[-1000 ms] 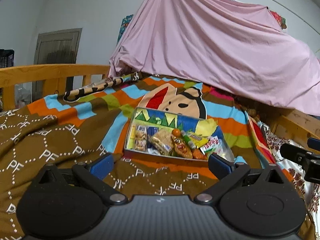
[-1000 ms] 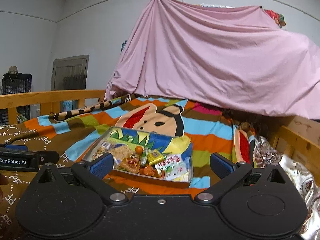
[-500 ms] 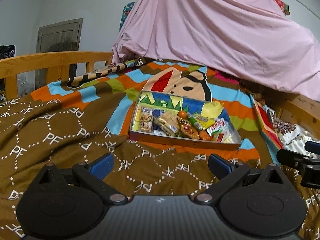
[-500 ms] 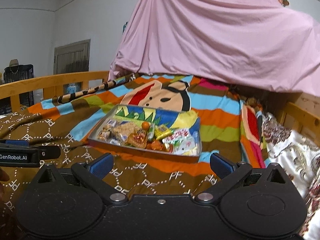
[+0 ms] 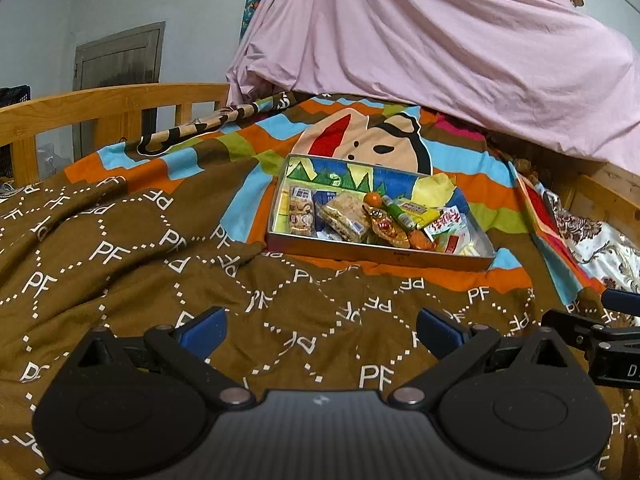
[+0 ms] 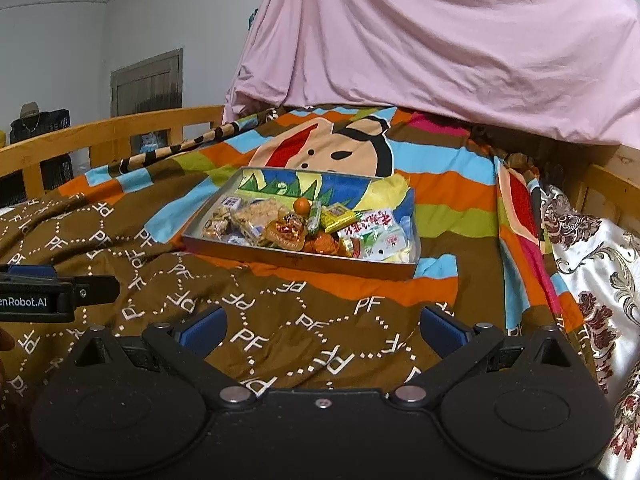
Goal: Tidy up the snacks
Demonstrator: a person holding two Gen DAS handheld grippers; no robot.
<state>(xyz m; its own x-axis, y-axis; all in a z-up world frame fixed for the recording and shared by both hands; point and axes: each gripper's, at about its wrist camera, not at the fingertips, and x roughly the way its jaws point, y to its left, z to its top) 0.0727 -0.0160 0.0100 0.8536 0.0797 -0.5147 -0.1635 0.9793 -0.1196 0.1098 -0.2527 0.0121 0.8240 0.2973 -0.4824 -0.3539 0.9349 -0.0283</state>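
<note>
Left wrist: one snack tray; two claws agape

The left tongs stand wide open, the two blue fingertips far from each other, and nothing is between them. They are level and point forward. The right tongs are in the same pose: wide open, the blue fingertips well apart, empty between. Both tongs are side by side, near each other; each one shows at the edge of the other's view as a black bar. A small part of a hand shows under the left one.
</note>
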